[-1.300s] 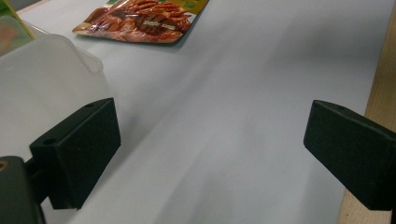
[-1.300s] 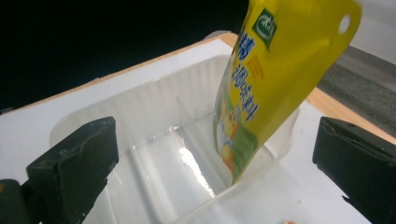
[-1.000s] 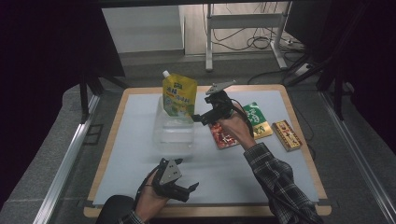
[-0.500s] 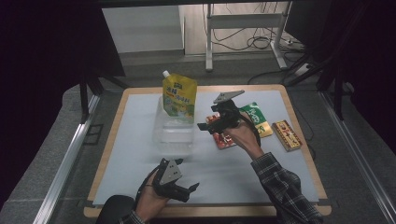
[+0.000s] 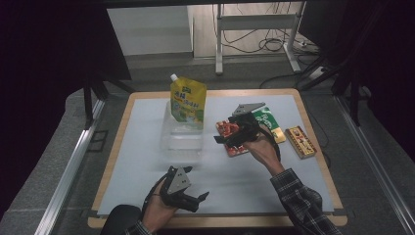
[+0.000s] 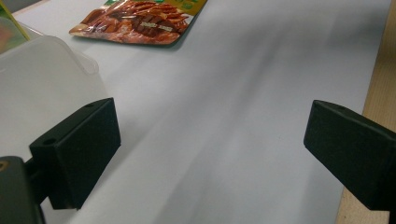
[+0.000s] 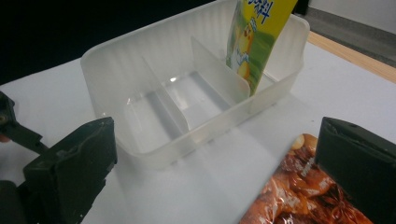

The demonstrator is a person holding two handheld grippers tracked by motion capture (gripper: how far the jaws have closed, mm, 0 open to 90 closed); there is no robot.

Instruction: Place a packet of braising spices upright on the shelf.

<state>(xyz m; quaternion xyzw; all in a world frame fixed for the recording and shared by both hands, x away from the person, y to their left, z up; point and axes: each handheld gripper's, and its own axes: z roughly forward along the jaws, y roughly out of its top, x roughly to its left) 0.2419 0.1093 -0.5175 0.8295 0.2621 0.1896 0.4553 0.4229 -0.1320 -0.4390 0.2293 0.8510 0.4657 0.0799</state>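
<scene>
right gripper (image 5: 226,139) above the red snack packet (image 5: 234,139), jaws spread wide with nothing between them, one jaw over the packet's near corner in the right gripper view. left gripper (image 5: 195,199) low at the near edge of the worktop (image 5: 147,122), well apart from the rest, jaws likewise wide open and empty.

clear plastic bin (image 5: 182,134) just left of the red packet, split by two dividers into three compartments. one yellow spout pouch (image 5: 187,100) upright in the far compartment, leaning on the back wall; other two compartments empty. nothing between the right gripper and the bin's rim.

further right on the worktop: one green packet (image 5: 266,122) partly under the right hand, and one flat yellow-and-red box (image 5: 300,141) near the right edge. four packaged goods in all, one bin, two grippers.

dividers and empty compartments plain in the right gripper view (image 7: 187,100), barely readable from the high view. left gripper view: bin corner (image 6: 42,79) close by the left jaw, red packet (image 6: 135,23) lying flat beyond it. green packet and box clear from the high view.
</scene>
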